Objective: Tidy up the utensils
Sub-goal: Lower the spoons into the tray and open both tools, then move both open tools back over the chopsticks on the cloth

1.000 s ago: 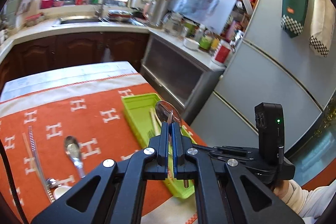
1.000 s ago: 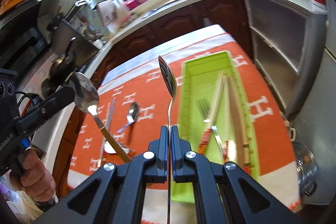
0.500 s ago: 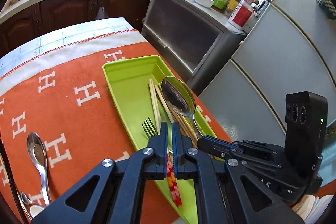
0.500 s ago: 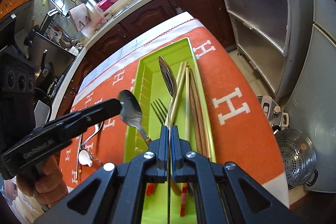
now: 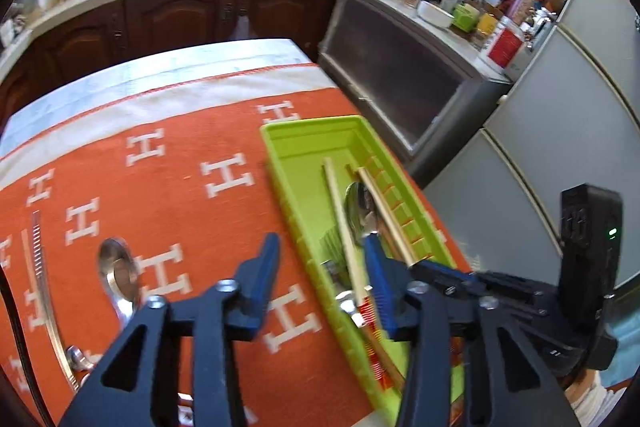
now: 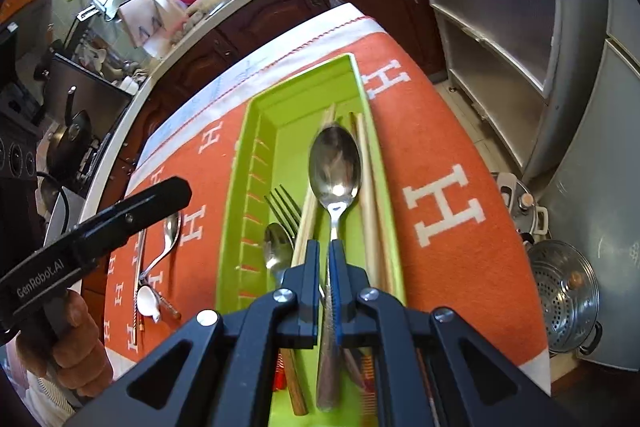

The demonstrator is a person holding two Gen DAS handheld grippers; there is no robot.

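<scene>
Lying lengthwise on the orange cloth [image 6: 448, 131] with its white H pattern, the green tray [image 6: 256, 155] is being filled with utensils. A large steel spoon [image 6: 334, 163] is being held over the tray by the right gripper [image 6: 325, 255]; its handle is running between the two blue-padded fingers, whose jaws are just beginning to open, though the narrow gap still shows the handle pinched there. The bowl of that spoon is facing up, above the wooden chopsticks [image 6: 366, 187] that are lying along the tray's right side. A fork [image 6: 284, 205] and a smaller spoon [image 6: 276, 247] are resting in the tray just left of it.

The left gripper [image 5: 320, 259] is being held over the near left wall of the tray, its jaws opening wide with nothing pressed between them; one finger is standing over the cloth, the other over the tray's inside. A hand [image 6: 76, 343] is seen gripping its handle in the right wrist view.

On the cloth, well left of the tray, another spoon [image 5: 118, 275] and a long thin metal piece [image 5: 44, 291] are being left beside each other.
</scene>
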